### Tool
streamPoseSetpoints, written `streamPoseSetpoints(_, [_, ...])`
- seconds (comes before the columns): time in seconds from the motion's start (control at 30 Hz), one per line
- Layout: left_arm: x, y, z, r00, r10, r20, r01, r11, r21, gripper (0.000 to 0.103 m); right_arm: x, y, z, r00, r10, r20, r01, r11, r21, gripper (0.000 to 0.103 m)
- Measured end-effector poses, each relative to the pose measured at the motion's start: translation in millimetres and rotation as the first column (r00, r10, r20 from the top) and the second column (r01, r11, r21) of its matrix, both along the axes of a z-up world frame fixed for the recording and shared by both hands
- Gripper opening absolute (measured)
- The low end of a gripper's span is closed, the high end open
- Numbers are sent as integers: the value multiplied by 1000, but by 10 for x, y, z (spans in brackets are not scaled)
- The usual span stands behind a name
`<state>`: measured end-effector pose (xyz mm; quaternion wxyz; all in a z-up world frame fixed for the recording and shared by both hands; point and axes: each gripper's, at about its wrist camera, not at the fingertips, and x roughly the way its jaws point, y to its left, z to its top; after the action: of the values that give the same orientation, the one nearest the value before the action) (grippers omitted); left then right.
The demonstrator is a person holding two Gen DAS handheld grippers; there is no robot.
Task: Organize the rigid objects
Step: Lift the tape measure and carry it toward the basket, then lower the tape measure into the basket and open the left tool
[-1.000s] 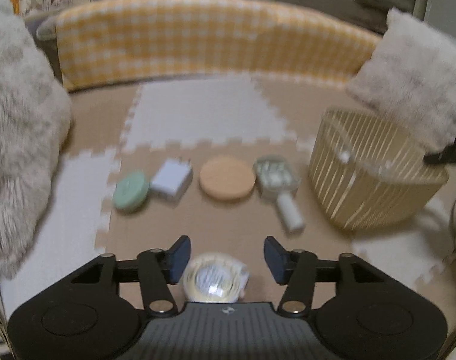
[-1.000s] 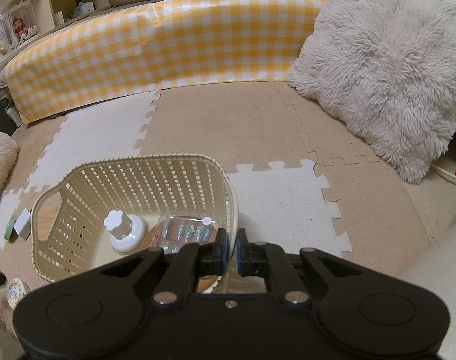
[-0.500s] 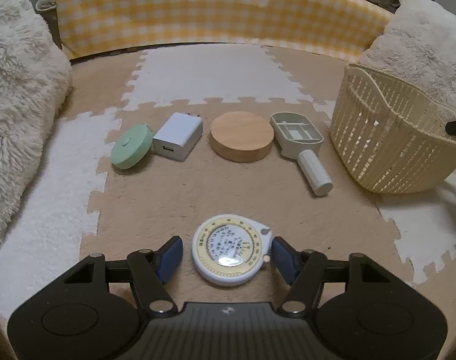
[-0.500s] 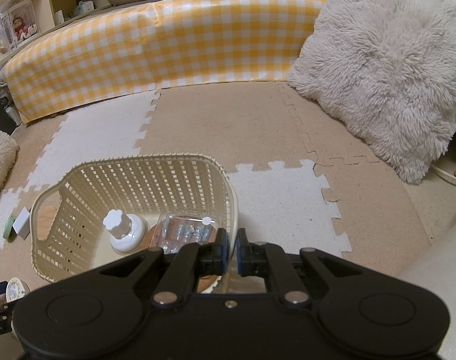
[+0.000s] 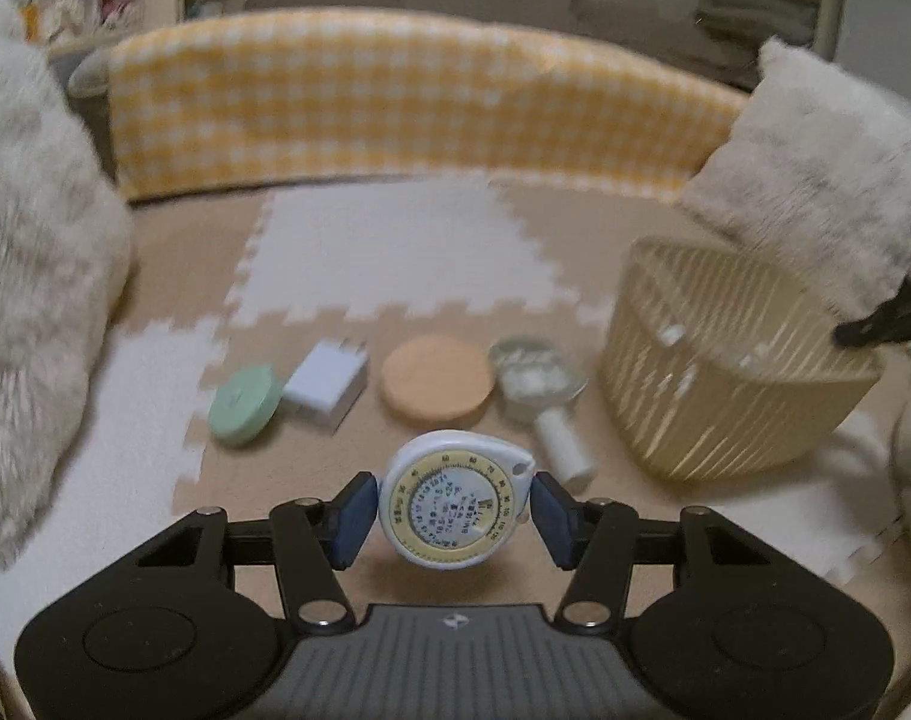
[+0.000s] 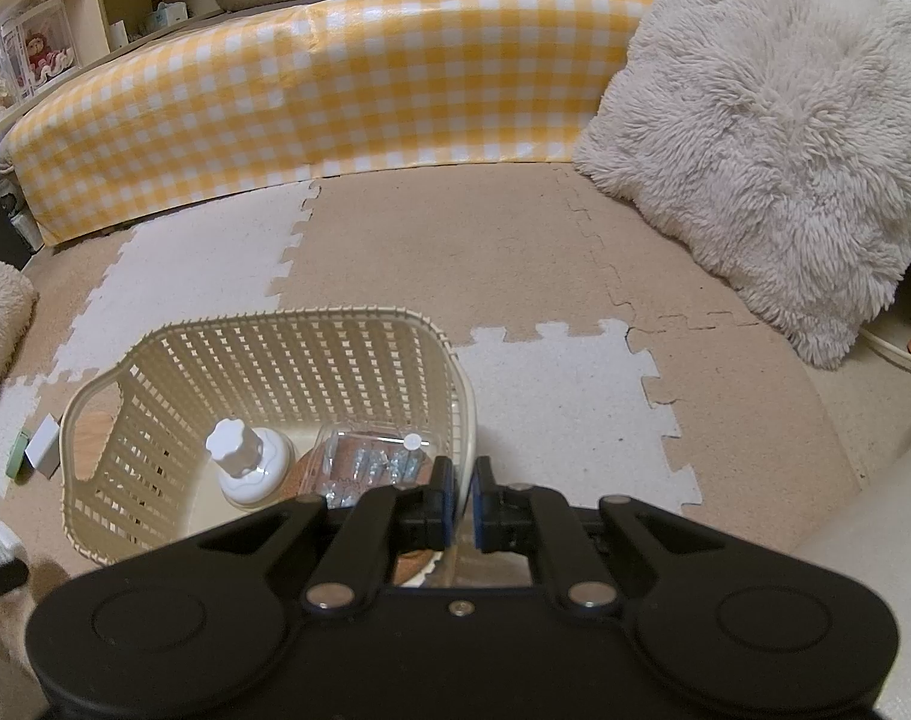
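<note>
My left gripper [image 5: 451, 510] has a white round measuring tape with a yellow dial [image 5: 455, 501] between its blue pads. The jaws are closing, both pads touch its sides, and it hangs just above the mat. Beyond it a green disc [image 5: 242, 396], a white charger [image 5: 326, 384], a round wooden coaster [image 5: 436, 379] and a grey brush with a white handle [image 5: 536, 375] lie in a row. My right gripper [image 6: 463, 498] is shut on the near rim of the cream basket [image 6: 275, 327], which holds a white knobbed bottle [image 6: 245, 462] and a clear box [image 6: 371, 456].
The basket [image 5: 731, 378] stands to the right of the row. A yellow checked bolster [image 5: 395, 114] closes off the back of the foam mat. Fluffy cushions [image 6: 773, 138] lie at the right and at the left [image 5: 29, 276]. Shelves [image 6: 65, 42] stand behind.
The left gripper's pads have come in against the measuring tape and lifted it off the mat, and the left view has tipped upward. The right gripper and basket have not moved.
</note>
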<state>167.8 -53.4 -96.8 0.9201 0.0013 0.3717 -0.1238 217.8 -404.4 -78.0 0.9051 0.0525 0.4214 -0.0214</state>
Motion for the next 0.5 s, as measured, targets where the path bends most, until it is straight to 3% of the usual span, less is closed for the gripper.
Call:
streamPoseSetpoints(0.3, [92, -596, 526, 980, -174, 101, 180, 982, -53, 56, 2, 2, 0, 1000, 0, 0, 0, 1000, -1, 7])
streamPoseSetpoints(0.5, [244, -1083, 642, 944, -316, 95, 319, 948, -15, 57, 2, 8, 0, 1000, 0, 1, 0, 1000, 1, 7])
